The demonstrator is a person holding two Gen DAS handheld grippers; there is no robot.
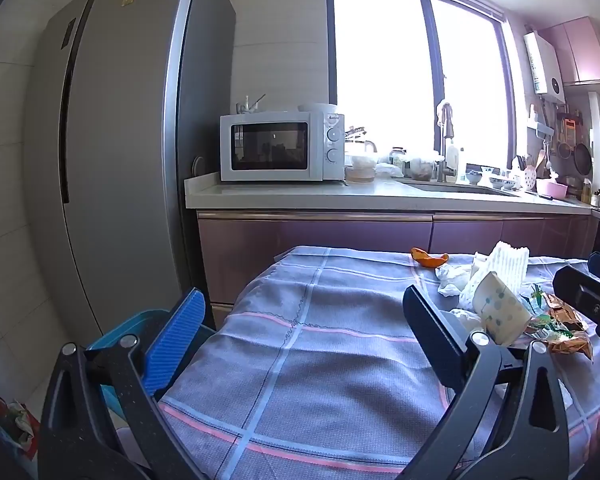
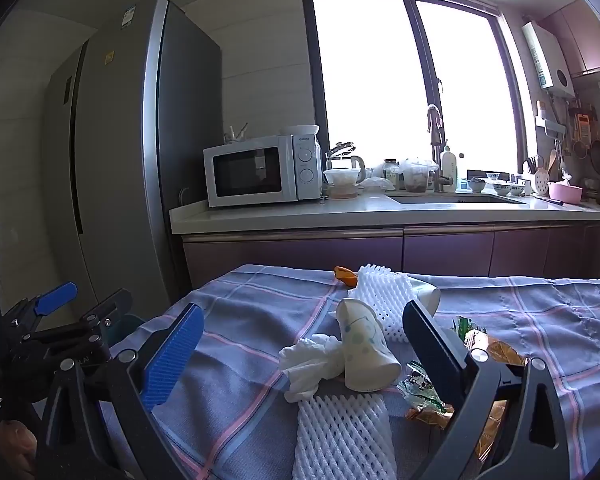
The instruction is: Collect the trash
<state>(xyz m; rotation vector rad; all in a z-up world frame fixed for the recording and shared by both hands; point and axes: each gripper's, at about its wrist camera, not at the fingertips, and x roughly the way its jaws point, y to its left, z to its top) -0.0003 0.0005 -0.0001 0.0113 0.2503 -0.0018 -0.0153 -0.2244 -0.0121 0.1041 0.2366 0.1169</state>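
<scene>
Trash lies on a table with a plaid cloth [image 2: 240,392]: a tipped paper cup [image 2: 364,354], a crumpled tissue [image 2: 312,364], two white foam nets [image 2: 340,436], an orange peel [image 2: 346,274] and shiny snack wrappers [image 2: 424,400]. My right gripper [image 2: 304,356] is open, its jaws wide apart above and around the cup and tissue. My left gripper [image 1: 304,336] is open and empty over the bare cloth [image 1: 300,360], left of the trash pile. The cup [image 1: 500,312], tissue [image 1: 452,280] and peel [image 1: 428,259] show at its right.
A teal bin [image 1: 112,336] stands by the table's left edge, below my left gripper. A grey fridge [image 1: 120,140] is at the left. A counter [image 1: 380,196] with microwave [image 1: 280,146] and sink runs behind the table under a bright window.
</scene>
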